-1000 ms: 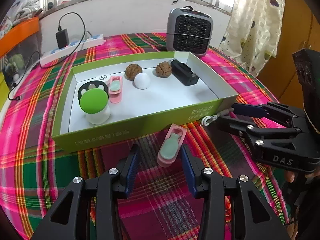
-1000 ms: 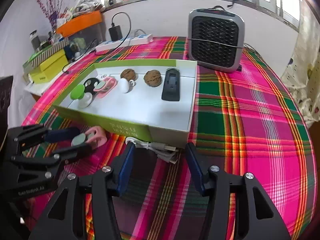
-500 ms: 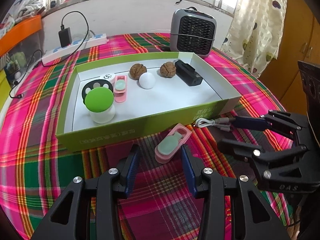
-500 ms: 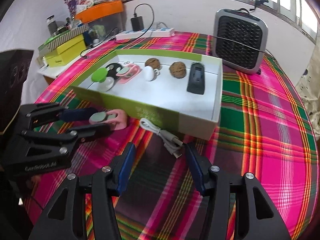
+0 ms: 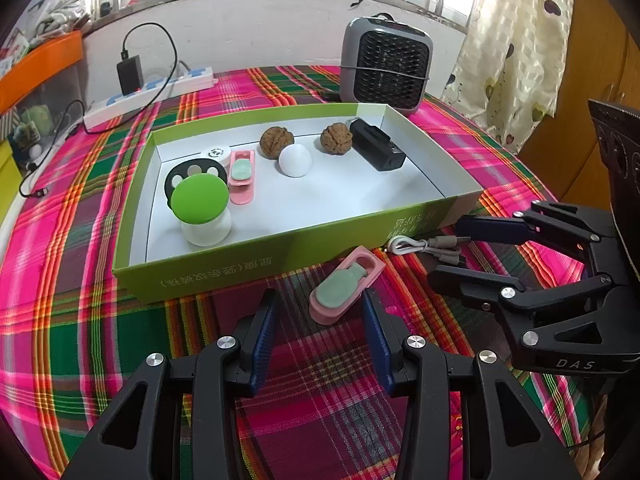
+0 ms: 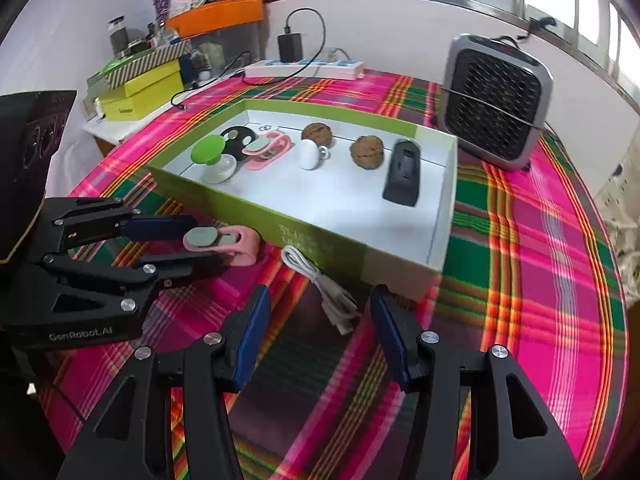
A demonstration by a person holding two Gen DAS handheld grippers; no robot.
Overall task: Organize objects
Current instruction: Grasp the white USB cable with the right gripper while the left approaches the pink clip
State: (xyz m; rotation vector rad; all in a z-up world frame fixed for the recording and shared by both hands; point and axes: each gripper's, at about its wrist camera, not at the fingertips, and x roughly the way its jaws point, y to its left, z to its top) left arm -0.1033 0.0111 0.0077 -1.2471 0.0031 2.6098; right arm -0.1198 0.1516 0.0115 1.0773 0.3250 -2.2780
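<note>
A: Listing stock outside the tray [image 5: 208,276]: one pink clip [image 5: 345,285] with a green pad, lying flat on the cloth just beside the tray's near wall; one white cable [image 6: 320,284], coiled, at the same wall.

B: Claws?

A: Left gripper [image 5: 318,312]: wide open, holding nothing, pads either side of the clip's near end, the right pad close to it. Right gripper [image 6: 318,316]: wide open, empty, straddling the cable's plug end.

B: Tray contents?

A: Two walnuts, white ball, black device, second pink clip, green-capped item, black disc, white round tin.

B: Risks?

A: Likely three. The clip lies slantwise to the pads, so closing could spin or squirt it out. The near wall stands high; a low carry might knock it. The loose cable could slip out or trail if pinched on a single strand.

B: Surface, room?

A: Plaid tablecloth [image 6: 540,260], pink and green. Small heater [image 5: 386,70] and power strip [image 5: 148,94] behind, barred window, curtain at right.
</note>
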